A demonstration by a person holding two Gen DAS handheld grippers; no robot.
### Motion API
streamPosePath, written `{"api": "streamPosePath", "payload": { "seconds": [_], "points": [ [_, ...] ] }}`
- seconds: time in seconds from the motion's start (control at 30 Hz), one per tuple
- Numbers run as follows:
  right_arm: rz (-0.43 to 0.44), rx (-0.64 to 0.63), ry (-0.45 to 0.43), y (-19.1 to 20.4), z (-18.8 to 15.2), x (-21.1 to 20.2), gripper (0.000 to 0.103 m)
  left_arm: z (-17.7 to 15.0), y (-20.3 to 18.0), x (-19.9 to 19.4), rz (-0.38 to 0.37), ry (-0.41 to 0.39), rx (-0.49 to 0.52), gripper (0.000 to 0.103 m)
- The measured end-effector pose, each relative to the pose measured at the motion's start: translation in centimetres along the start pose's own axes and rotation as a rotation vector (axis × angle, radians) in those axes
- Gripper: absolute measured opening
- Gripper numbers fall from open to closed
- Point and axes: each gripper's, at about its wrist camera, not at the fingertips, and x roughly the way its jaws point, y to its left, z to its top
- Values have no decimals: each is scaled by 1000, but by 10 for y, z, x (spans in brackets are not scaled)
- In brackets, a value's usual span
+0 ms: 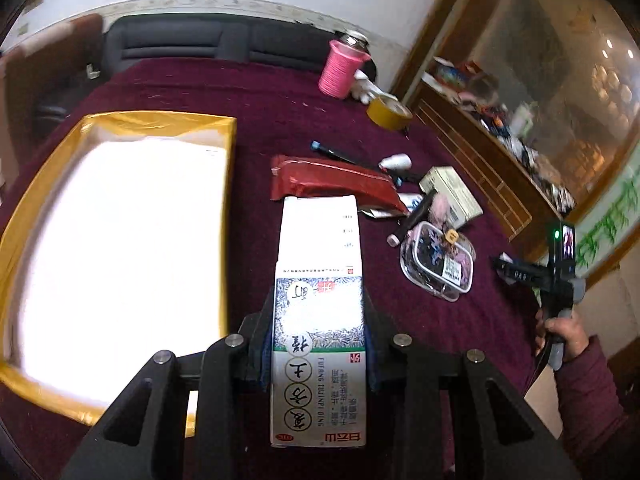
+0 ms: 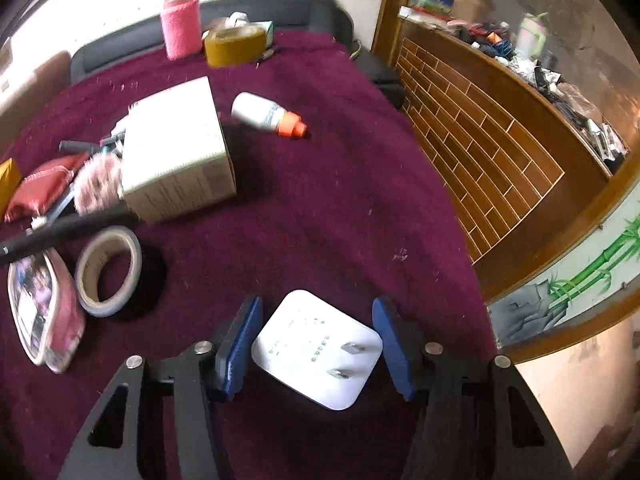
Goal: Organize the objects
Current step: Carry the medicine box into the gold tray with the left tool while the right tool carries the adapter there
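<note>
Left gripper (image 1: 318,344) fingers clamp medicine box (image 1: 319,320), beside gold tray (image 1: 228,140). Right gripper (image 2: 318,344) fingers part-open, straddling charger plug (image 2: 316,350) on tabletop (untouched): centre, then squeeze flat sides.

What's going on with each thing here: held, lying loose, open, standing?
Left gripper: shut on the medicine box.
Right gripper: open, straddling the white charger, pads not touching.
White charger: lying flat, prongs up.
Gold tray: open, lidless.
Small bottle: lying on its side, capped.
Pink flask: upright.
Tape roll: lying flat.
</note>
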Motion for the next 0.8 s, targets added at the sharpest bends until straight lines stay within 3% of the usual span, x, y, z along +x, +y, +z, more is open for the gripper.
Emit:
{"api": "streamPosePath", "payload": {
  "seconds": [0.07, 0.17, 0.27, 0.4, 0.5, 0.67, 0.8],
  "points": [
    [-17, -27, -10, 5, -2, -3, 61, -5, 8, -10, 15, -3, -30, 33],
    [-58, -62, -21, 15, -4, -5, 61, -9, 24, -41, 132, -42, -37, 33],
    [-68, -53, -3, 17, -6, -3, 61, -8, 41, -66, 173, -93, -84, 33],
    [14, 12, -24, 9, 1, -17, 61, 0, 56, -93, 186, -135, -114, 33],
    [193, 127, -63, -2, 2, -42, 61, 7, 53, -106, 179, -156, -83, 33],
    [521, 243, -174, 6, 11, -98, 61, 38, 46, -138, 84, -205, -41, 33],
    [751, 216, -269, 41, 34, -164, 62, 74, 25, -169, 51, -265, 22, 33]
  ]
}}
